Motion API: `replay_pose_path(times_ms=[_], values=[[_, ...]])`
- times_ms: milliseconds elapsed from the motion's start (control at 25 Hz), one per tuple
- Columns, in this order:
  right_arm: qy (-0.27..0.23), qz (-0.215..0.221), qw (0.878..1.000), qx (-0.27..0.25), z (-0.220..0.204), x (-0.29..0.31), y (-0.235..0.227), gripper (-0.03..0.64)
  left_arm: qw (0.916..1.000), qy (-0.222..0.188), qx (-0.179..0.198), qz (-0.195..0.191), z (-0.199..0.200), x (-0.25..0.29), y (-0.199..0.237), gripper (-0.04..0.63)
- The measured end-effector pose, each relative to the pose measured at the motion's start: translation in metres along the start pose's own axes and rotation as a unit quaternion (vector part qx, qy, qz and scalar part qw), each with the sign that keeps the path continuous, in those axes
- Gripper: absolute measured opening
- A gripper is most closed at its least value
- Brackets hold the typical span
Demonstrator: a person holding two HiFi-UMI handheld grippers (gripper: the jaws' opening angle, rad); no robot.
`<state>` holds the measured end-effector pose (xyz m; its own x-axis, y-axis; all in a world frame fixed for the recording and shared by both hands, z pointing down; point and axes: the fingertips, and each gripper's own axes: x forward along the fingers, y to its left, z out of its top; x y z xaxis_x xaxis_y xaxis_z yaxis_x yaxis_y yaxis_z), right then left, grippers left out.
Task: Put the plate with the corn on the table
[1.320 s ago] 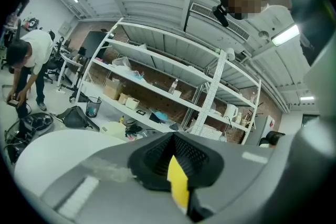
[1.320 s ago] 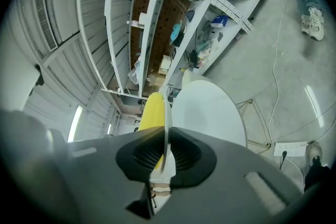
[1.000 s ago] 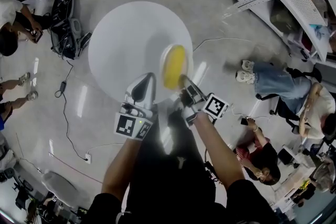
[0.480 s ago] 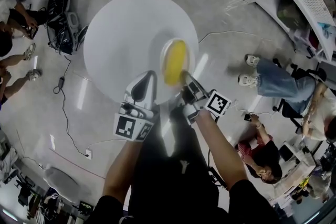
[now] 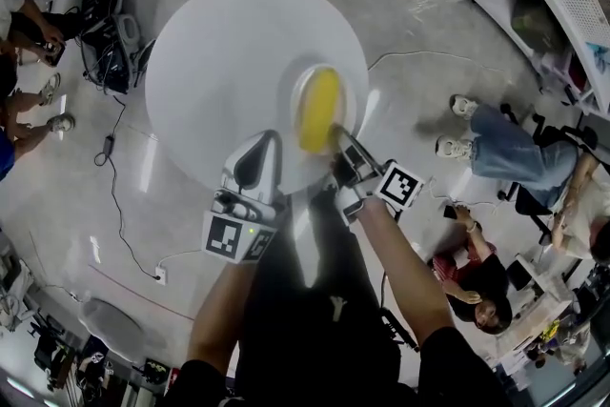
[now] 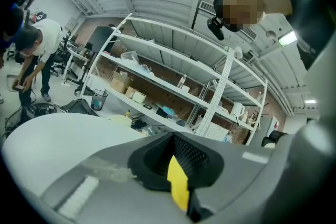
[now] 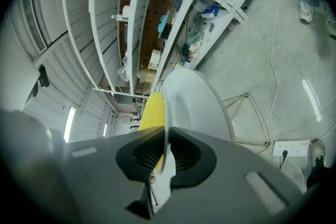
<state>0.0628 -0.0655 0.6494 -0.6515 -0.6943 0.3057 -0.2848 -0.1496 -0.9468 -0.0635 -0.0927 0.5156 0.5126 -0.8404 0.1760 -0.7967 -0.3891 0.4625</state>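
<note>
We are pinching the near rim of the round white plate (image 5: 294, 96) between the fingers of the right gripper (image 5: 335, 142). The yellow corn cob (image 5: 317, 110) is lying just beyond them, over the round white table (image 5: 219, 52); we cannot tell whether the plate is touching it. The fingers of the left gripper (image 5: 274, 138) are pressing together, empty. Setting down and releasing are remaining.

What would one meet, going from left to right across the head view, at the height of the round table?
Black bags on the floor → round white table → yellow corn → right rim of the plate that carries it → jeans legs of a seated person.
</note>
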Motion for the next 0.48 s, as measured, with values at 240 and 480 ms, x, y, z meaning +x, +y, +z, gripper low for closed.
replay_pose_path(times_ms=[240,480], values=[[0.0,-0.007,1.0,0.01,-0.001,0.001,-0.008,0.037,1.0,0.004,0.0,-0.001,-0.007,0.001,0.0,0.003],[0.004,-0.014,1.0,0.014,-0.003,0.001,-0.014,0.037,1.0,0.0,-0.005,0.002,-0.009,0.004,-0.004,0.003]])
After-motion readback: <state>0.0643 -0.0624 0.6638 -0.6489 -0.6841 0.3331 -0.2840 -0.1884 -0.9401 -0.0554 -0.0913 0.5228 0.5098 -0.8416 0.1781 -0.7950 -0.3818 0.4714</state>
